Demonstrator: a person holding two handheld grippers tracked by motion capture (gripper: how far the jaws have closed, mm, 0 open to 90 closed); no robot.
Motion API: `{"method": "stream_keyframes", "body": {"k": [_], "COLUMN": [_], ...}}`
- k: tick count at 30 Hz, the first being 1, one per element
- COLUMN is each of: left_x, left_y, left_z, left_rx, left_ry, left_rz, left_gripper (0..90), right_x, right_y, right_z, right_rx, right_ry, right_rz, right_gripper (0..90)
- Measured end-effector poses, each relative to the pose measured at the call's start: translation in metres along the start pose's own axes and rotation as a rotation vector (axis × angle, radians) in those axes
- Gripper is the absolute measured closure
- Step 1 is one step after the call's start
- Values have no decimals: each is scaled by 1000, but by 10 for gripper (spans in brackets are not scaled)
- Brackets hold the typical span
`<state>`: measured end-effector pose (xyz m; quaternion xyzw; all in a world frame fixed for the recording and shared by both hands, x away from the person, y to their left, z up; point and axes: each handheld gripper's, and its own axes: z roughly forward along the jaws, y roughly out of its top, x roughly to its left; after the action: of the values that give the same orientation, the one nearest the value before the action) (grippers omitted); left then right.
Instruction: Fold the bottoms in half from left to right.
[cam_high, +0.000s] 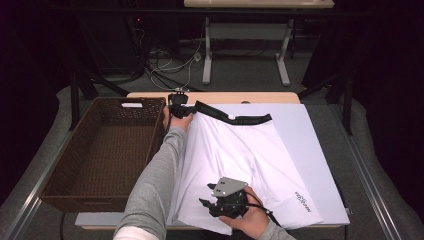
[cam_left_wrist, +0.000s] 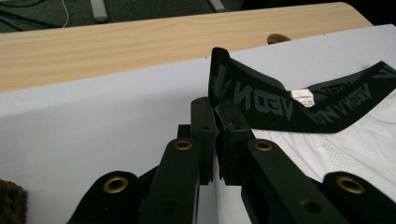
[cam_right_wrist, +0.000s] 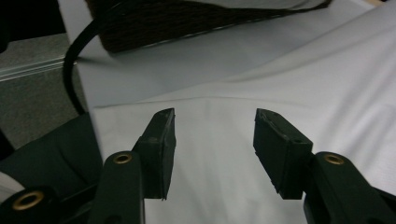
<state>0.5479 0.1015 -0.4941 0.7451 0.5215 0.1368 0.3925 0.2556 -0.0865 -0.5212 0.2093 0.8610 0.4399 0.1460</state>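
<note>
White shorts (cam_high: 235, 160) with black lettered waistband (cam_high: 235, 117), apparently perforated; dark brown woven basket (cam_high: 100, 150).

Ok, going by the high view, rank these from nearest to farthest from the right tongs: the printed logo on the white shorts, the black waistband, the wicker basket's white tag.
1. The printed logo, just to the right of the right tongs on the near leg of the white shorts.
2. The black waistband, at the shorts' far end.
3. The white tag, on the far rim of the wicker basket, at far left.
</note>
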Motion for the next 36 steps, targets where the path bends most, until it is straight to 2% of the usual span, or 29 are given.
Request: {"method": "stream_keyframes", "body": {"k": [6, 11, 14, 18, 21, 26, 30, 36], "left_x": [5, 4, 5, 5, 4, 1, 1, 1], "left_y": [0, -4, -7, -10, -10, -9, -8, -9], "left_z": [-5, -6, -6, -9, -11, -13, -12, -12], "left_rx": [-3, 6, 6, 8, 6, -5, -5, -2], "left_ry": [15, -6, -10, -18, -25, -30, -28, -28], "left_rz": [4, 13, 3, 3, 16, 19, 25, 22], "left_gripper": [867, 867, 867, 867, 867, 867, 867, 867], "right_x": [18, 33, 45, 51, 55, 56, 55, 51], "right_y": [2, 5, 7, 8, 6, 0, -1, 0], "right_z": [24, 42, 50, 59, 66, 75, 76, 76], "right_rx": [28, 35, 45, 49, 50, 97, 89, 91], "right_ry": [85, 154, 189, 206, 213, 217, 221, 215], "right_rz": [-14, -63, -89, -117, -118, -101, -95, -72], "right_gripper": [541, 558, 563, 566, 569, 565, 570, 642]}}
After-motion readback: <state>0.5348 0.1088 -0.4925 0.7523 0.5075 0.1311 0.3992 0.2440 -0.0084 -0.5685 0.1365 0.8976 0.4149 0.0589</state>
